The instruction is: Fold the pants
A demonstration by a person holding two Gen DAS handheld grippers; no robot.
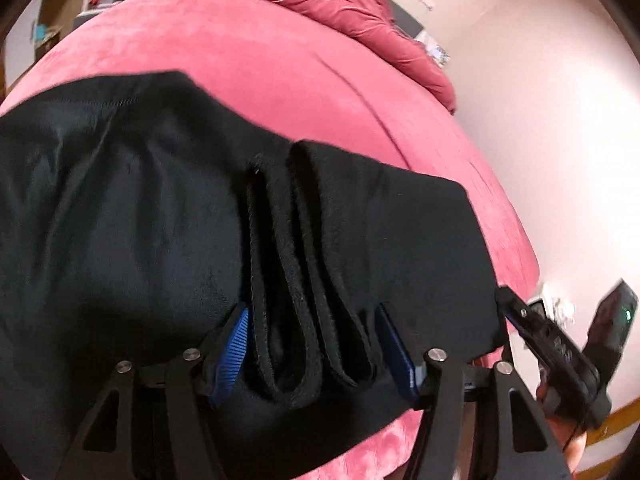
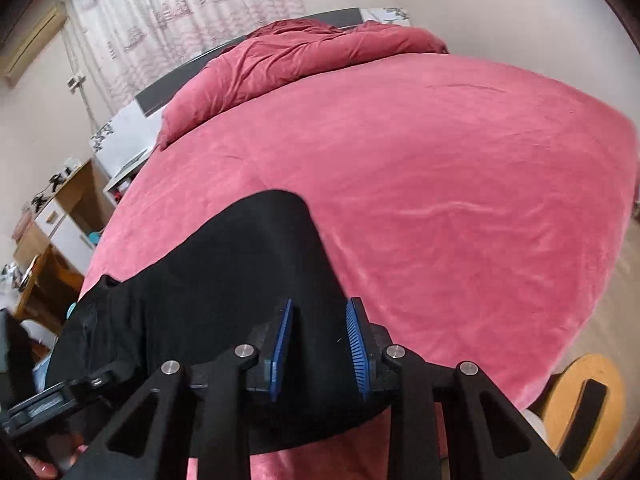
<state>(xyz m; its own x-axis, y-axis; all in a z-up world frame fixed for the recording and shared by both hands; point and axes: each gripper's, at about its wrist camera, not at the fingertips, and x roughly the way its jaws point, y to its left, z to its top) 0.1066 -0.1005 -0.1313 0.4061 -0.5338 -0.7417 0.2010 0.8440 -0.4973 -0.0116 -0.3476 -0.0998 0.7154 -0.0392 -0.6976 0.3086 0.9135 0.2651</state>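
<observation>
Black pants (image 1: 120, 220) lie folded on a pink bed cover (image 1: 248, 68). In the left wrist view my left gripper (image 1: 316, 344) is open, its blue pads (image 1: 234, 350) on either side of looped folds of the waistband edge (image 1: 296, 280). The right gripper's body shows at the right edge (image 1: 560, 360). In the right wrist view my right gripper (image 2: 320, 344) is open just above the near edge of the pants (image 2: 224, 280), with black cloth between the blue pads (image 2: 358, 352) but no grip on it.
A rumpled pink duvet (image 2: 304, 52) lies at the bed's head. Wooden desk and drawers (image 2: 60, 216) stand left of the bed. A round wooden stool (image 2: 584, 404) is at the lower right. Curtains (image 2: 180, 20) hang behind.
</observation>
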